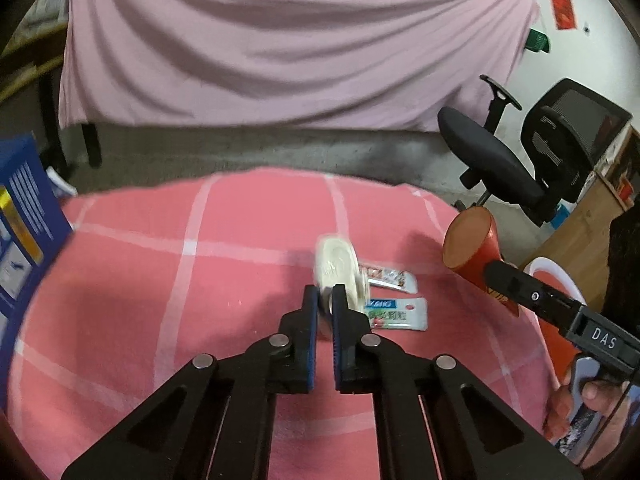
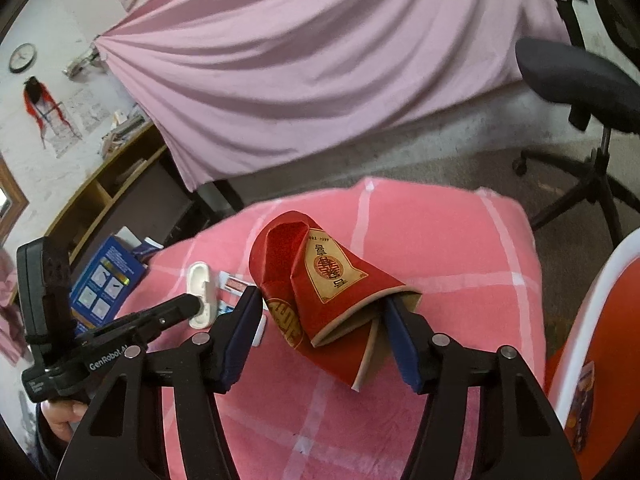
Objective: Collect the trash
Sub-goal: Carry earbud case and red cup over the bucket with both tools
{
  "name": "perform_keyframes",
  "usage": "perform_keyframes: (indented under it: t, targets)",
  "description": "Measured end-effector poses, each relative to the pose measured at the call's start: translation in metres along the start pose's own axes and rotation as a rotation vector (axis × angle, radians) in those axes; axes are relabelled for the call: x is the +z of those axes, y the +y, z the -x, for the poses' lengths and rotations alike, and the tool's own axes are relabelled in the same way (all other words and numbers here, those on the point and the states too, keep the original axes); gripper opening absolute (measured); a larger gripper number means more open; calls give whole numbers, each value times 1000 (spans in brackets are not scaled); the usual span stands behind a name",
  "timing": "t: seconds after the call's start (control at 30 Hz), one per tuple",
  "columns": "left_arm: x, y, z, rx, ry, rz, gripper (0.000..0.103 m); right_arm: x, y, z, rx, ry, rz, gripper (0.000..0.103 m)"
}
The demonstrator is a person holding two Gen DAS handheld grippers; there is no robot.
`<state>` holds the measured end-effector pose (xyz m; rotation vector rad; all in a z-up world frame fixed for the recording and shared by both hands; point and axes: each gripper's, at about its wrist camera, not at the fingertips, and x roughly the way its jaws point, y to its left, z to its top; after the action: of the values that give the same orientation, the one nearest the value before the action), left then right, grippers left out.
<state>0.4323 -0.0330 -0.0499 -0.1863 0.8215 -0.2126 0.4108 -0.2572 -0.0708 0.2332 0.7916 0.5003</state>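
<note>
Left claw (image 1: pixel 325 300) clenched on white lid (image 1: pixel 340 276), lifted above tabletop (image 1: pixel 160 280). Right claw (image 2: pixel 324 320) grasping crushed red cup (image 2: pixel 320 276), nearer orange bin (image 2: pixel 600 320) at right edge. Wrappers (image 1: pixel 396 310) just beyond left claw.

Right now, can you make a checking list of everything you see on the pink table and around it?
Surface: pink checked cloth covers the table.
Job's things: white lid, red paper cup crushed, two wrappers lying flat on the cloth.
Clutter: blue box at the table's left edge.
Grippers: left gripper shut on the lid, lifted; right gripper pinching the cup, one finger inside its mouth.
Cables: nothing seen.
Surroundings: pink sheet hung behind, black office chair, orange bin with white rim at right, wall clock.
</note>
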Motion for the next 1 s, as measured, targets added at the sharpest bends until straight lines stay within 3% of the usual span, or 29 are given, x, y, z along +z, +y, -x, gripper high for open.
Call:
perform_keyframes:
  t: [0.5,0.77,0.87,1.0]
  targets:
    - [-42,-40,71,81,-396,-135,4,-12,28,80,2,-401,145,59]
    - [-50,-92,116,15,-619,-159,4,-17,29,153,-86,-683,228,60]
    - [-51,-121,127,-20,-674,-199,4,-19,18,172,-116,-737,214,60]
    - [-47,-159,126,-85,-675,-240,4,-22,-10,193,-161,-766,166,60]
